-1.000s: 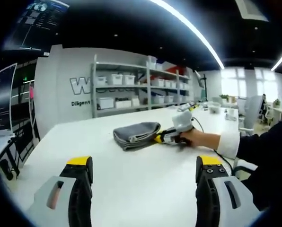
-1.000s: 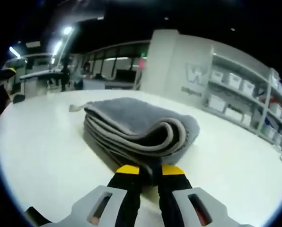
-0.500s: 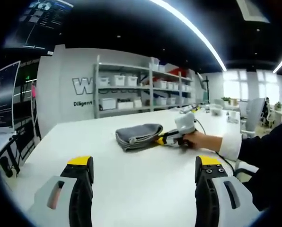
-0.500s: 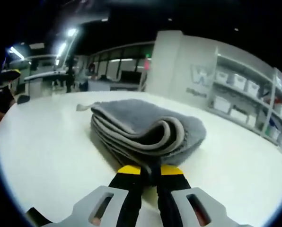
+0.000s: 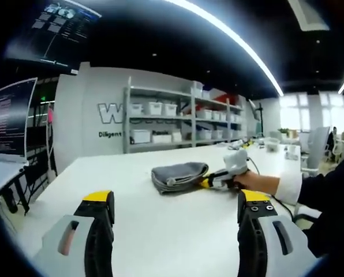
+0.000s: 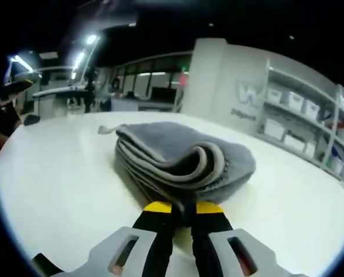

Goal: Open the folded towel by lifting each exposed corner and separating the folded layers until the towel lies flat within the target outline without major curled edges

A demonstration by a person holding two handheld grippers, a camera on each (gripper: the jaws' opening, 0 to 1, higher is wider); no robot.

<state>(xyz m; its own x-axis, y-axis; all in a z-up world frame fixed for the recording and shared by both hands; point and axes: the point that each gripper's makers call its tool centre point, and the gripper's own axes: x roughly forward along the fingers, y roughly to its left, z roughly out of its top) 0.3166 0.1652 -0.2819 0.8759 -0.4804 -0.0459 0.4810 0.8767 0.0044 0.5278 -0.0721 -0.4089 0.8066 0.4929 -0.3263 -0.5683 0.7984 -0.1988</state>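
A grey folded towel lies on the white table, several layers thick, its rolled fold facing my right gripper. In the right gripper view the towel is close in front, and my right gripper is shut on the near edge of its lower layers. Seen from the left gripper view, that right gripper sits at the towel's right side, held by a person's hand. My left gripper stands open well short of the towel, with nothing between its jaws.
Shelves with white bins line the far wall. A monitor stands at the left. Small items sit at the table's far right end. A dark sleeve reaches in from the right.
The left gripper view has shifted slightly, so the towel sits a little further right and lower. The right gripper stays shut on the towel's edge; the towel looks slightly closer and raised.
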